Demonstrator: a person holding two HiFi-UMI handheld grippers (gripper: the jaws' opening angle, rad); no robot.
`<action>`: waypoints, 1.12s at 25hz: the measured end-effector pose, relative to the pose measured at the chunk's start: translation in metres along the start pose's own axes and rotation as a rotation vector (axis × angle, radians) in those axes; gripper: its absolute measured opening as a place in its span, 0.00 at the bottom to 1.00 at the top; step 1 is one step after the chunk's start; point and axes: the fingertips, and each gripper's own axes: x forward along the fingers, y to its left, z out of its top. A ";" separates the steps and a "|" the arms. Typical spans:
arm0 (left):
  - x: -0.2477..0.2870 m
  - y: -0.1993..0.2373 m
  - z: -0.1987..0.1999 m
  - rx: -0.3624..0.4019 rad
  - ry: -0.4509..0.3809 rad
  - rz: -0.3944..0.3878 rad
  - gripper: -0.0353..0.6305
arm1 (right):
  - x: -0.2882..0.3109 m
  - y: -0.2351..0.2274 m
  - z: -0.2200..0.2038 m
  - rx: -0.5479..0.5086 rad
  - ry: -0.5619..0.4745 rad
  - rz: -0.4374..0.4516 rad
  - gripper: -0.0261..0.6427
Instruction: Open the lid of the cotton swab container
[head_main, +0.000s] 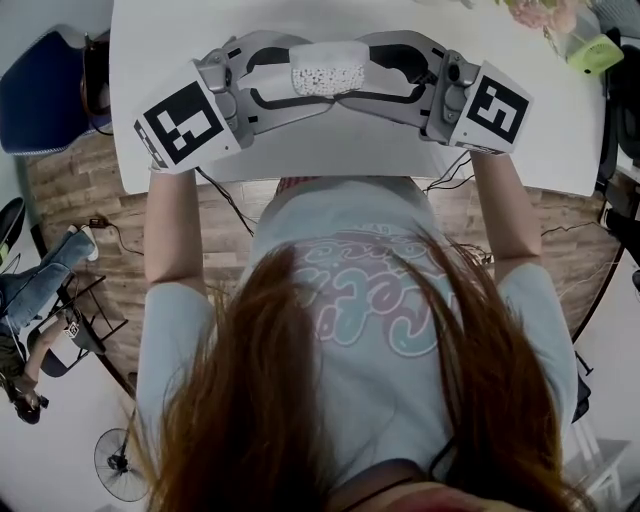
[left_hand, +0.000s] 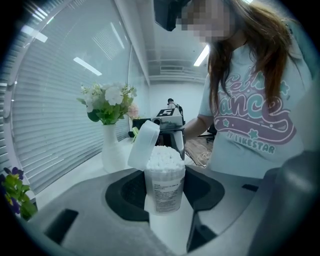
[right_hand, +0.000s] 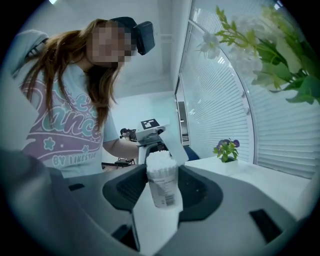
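Note:
The clear cotton swab container (left_hand: 165, 186) stands upright on the white table (head_main: 330, 150), packed with white swabs (head_main: 327, 78). Its white lid (left_hand: 143, 144) is flipped up and leans back on its hinge; the right gripper view shows the lid (right_hand: 173, 146) behind the swabs. My left gripper (left_hand: 165, 190) comes in from the left, its dark pads closed on the container's sides. From the other side my right gripper (right_hand: 161, 189) also has the container (right_hand: 162, 184) pressed between its pads. In the head view the left gripper (head_main: 305, 75) and right gripper (head_main: 352, 72) meet around it.
A white vase of flowers (left_hand: 111, 150) stands on the table past the container, with a green object (head_main: 598, 52) at the far right corner. A small pot of purple flowers (right_hand: 226, 149) sits near the window blinds. The table's near edge runs just in front of the person.

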 end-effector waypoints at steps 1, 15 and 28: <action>0.001 0.000 -0.002 0.005 0.005 0.000 0.34 | 0.000 0.000 -0.002 0.000 0.005 -0.001 0.34; 0.027 0.006 -0.040 0.006 0.084 0.007 0.34 | -0.002 -0.012 -0.045 0.014 0.100 -0.016 0.34; 0.036 0.020 -0.072 -0.013 0.138 0.006 0.34 | 0.005 -0.031 -0.076 0.050 0.155 -0.027 0.34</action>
